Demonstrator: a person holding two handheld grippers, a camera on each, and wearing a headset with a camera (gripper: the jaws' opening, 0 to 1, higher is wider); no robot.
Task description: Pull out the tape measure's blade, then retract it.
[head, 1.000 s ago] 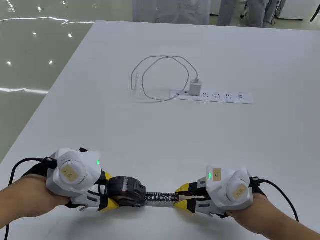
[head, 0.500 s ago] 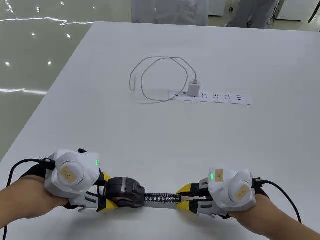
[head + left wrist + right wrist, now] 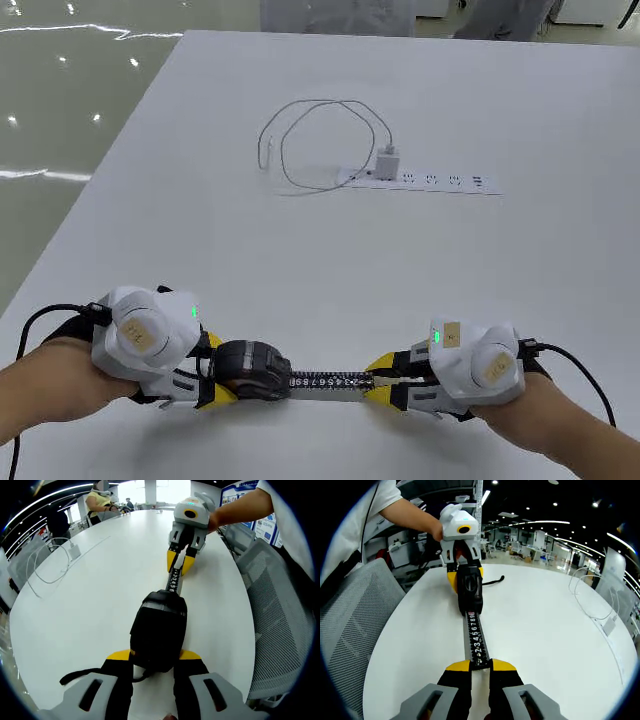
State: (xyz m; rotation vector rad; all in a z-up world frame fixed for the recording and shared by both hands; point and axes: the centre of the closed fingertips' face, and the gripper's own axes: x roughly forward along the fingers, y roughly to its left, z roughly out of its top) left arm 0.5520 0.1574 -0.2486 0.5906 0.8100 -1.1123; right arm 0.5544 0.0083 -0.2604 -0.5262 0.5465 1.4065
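White table (image 3: 300, 250): left gripper (image 3: 216, 376) pinches tape measure (image 3: 252, 368), right gripper (image 3: 381, 380) pinches blade (image 3: 328, 381); best pull straight right, slowly.

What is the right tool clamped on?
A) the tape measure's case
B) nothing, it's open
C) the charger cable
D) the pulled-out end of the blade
D: in the right gripper view the right tool is shut on the end of the blade, while the left tool holds the case.

The right tongs (image 3: 480, 667) pinch the blade (image 3: 475, 640) extending from the tape measure (image 3: 469, 594) in the left tongs (image 3: 465, 578).
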